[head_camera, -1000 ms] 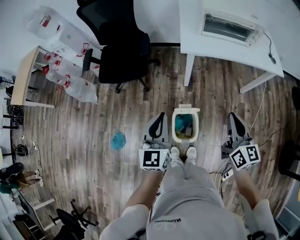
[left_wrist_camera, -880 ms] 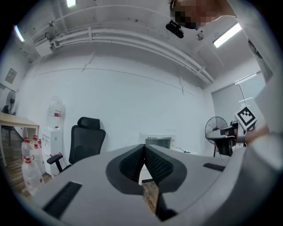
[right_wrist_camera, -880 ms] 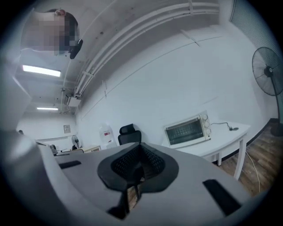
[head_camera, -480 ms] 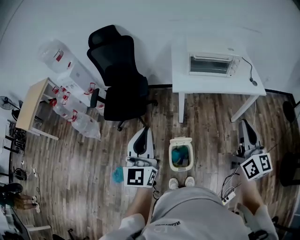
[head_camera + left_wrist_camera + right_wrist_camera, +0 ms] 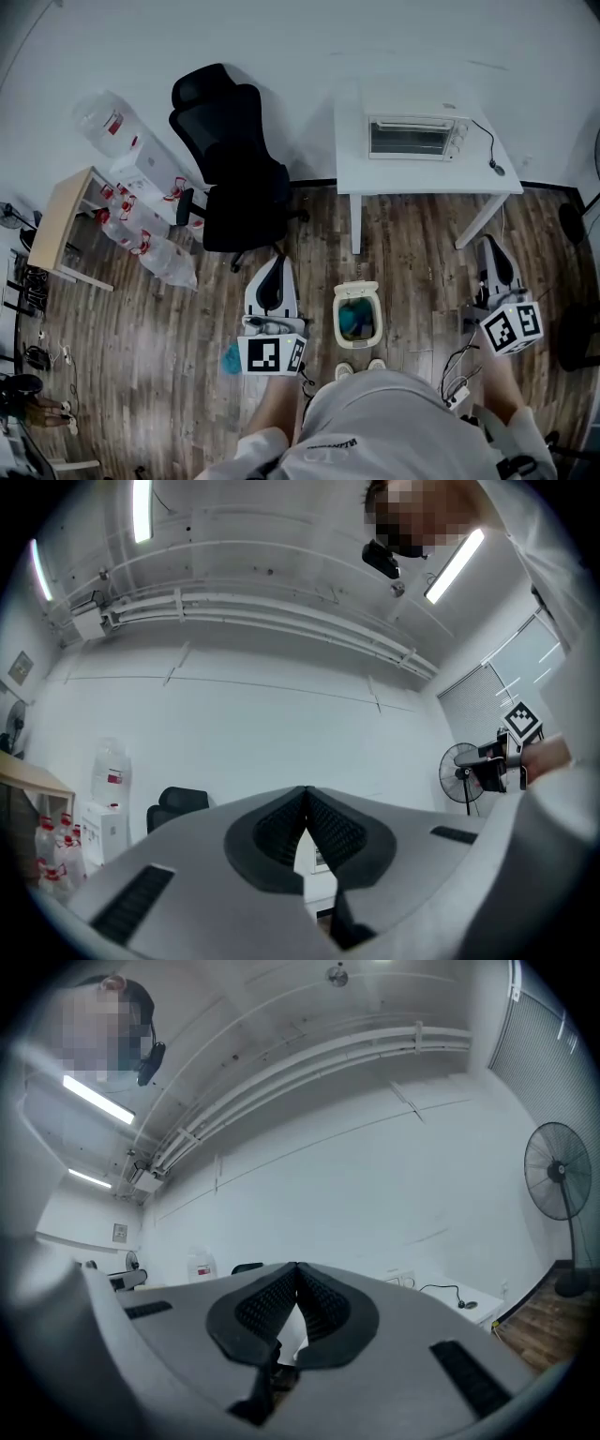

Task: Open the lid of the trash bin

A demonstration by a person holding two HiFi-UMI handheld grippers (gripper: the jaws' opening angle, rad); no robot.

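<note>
Your trash bin [image 5: 357, 343] is a small, pale tub with rounded corners. It stands upright on the wooden floor [image 5: 412, 253], just ahead of your shoes [image 5: 361, 368]. Its lid [image 5: 357, 288] is tipped back at the far edge, so the mouth is open, with teal rubbish [image 5: 356, 319] inside.
</note>
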